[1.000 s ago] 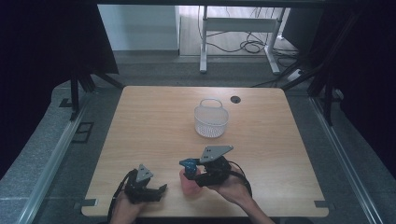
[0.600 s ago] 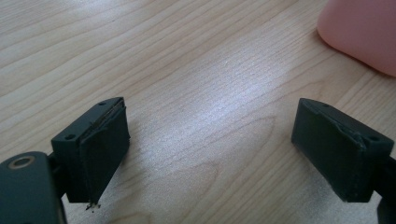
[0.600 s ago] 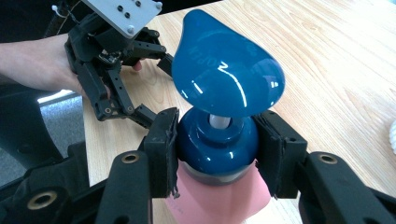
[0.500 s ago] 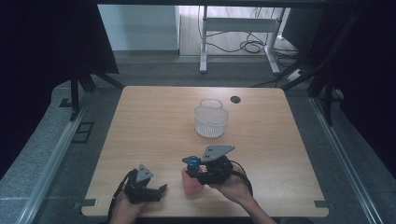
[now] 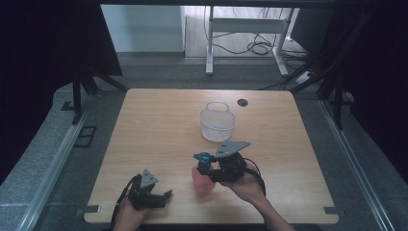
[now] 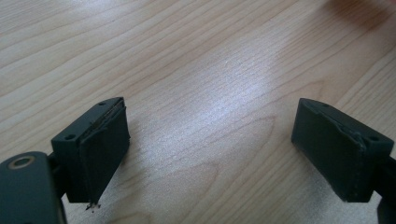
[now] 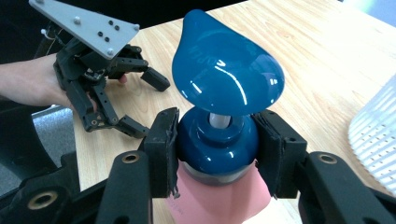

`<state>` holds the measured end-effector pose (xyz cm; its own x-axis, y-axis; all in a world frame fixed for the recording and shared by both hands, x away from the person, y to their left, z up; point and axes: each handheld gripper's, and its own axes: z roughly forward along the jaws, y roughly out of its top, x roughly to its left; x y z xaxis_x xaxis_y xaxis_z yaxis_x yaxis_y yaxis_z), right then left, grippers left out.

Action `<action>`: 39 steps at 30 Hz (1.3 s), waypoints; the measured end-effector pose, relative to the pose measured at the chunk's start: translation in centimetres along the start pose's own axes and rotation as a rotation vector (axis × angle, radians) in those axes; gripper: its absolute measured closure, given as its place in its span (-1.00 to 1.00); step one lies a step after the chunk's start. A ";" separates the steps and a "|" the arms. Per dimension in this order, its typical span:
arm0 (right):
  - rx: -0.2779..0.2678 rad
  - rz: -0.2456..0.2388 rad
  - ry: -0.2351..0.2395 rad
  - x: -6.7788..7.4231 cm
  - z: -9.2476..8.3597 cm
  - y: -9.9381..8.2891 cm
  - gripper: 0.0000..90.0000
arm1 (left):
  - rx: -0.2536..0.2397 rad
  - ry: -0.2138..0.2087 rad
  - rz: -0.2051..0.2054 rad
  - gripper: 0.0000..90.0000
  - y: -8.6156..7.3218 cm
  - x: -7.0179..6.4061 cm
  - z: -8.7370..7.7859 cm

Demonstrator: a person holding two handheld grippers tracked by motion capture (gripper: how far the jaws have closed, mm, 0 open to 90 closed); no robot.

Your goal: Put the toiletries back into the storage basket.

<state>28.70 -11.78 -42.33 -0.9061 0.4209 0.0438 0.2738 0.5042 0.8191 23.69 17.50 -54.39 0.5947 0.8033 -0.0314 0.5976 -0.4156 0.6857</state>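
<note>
A pink pump bottle [image 5: 201, 182] with a glossy blue pump head [image 5: 203, 157] is at the table's front centre. My right gripper [image 5: 208, 169] is shut on it. In the right gripper view both pads press the blue collar [image 7: 217, 140] just under the pump head [image 7: 224, 74]. Whether the bottle's base touches the table I cannot tell. My left gripper [image 5: 163, 196] rests at the front left, open. Its jaws [image 6: 210, 140] stand wide apart over bare wood with nothing between them. It also shows in the right gripper view [image 7: 144, 102], held by a hand.
A white mesh basket [image 5: 218, 122] with a handle stands just beyond the right gripper, and its wall shows at the right edge of the right gripper view [image 7: 378, 140]. A dark cable hole [image 5: 242, 102] lies near the far edge of the wooden table [image 5: 159, 125].
The right gripper and the bottle have shifted slightly to the right and away from the front edge. The left gripper has stayed put.
</note>
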 end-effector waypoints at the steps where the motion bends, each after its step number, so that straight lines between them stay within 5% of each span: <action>1: 0.001 0.002 -0.003 -0.3 -0.2 0.1 0.18 | 0.000 0.000 0.000 -0.76 0.0 0.0 0.0; 39: -0.040 0.056 -0.134 -6.5 -3.7 4.7 0.18 | -0.001 0.003 0.003 -0.76 0.0 0.0 0.0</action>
<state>34.67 -14.94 -36.69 -0.8378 0.5457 0.0154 0.3073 0.4481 0.8395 23.69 17.50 -54.40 0.5949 0.8034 -0.0270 0.5951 -0.4176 0.6866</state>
